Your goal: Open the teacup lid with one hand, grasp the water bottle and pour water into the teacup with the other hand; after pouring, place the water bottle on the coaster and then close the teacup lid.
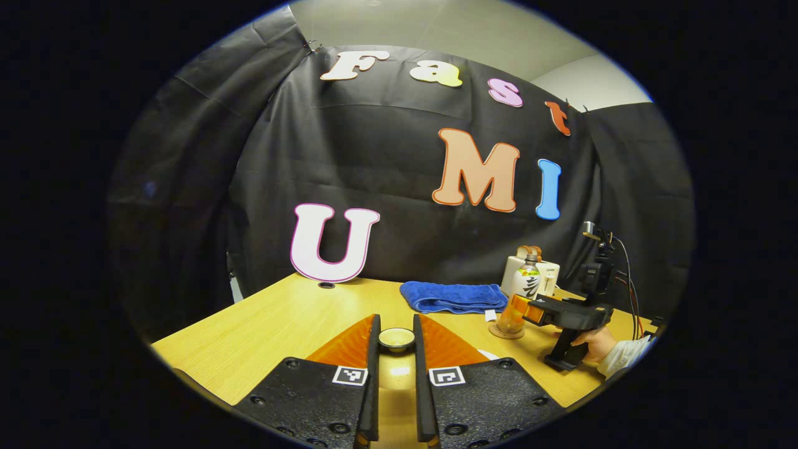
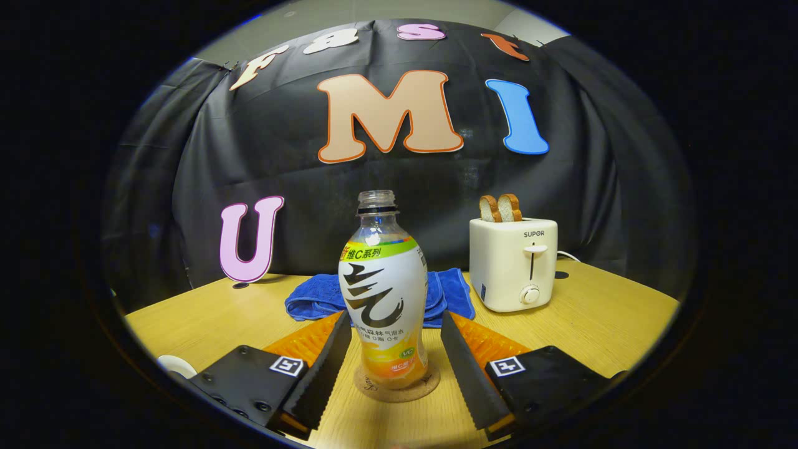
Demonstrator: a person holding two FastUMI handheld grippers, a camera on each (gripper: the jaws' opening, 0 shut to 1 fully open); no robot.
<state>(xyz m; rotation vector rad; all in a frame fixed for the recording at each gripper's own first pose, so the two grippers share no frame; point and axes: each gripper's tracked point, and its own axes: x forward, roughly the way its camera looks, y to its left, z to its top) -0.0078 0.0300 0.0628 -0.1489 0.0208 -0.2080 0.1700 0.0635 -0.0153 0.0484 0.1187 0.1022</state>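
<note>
Bottle [image 2: 384, 293] stands upright on the round coaster [image 2: 396, 385] near the middle of the table [image 2: 598, 324], long axis vertical, uncapped mouth pointing straight up. The right gripper [image 2: 391, 349] has its fingers spread wide, one on each side of the lower body, neither touching it. The bottle appears to be thin clear plastic with a glossy label sleeve and little liquid at the bottom: judge it light, slippery, and liable to dent or tip. If lifted again, take hold across the label at mid-body with moderate pressure.

The left gripper [image 1: 396, 349] holds the small round teacup lid [image 1: 396, 338] between its fingertips, fingers closed in on it, raised above the table. The lid looks ceramic: stiff, smooth, fragile. It lies roughly level; handle by its rim. A blue towel [image 2: 449, 293] and a toaster [image 2: 513, 262] stand behind.
</note>
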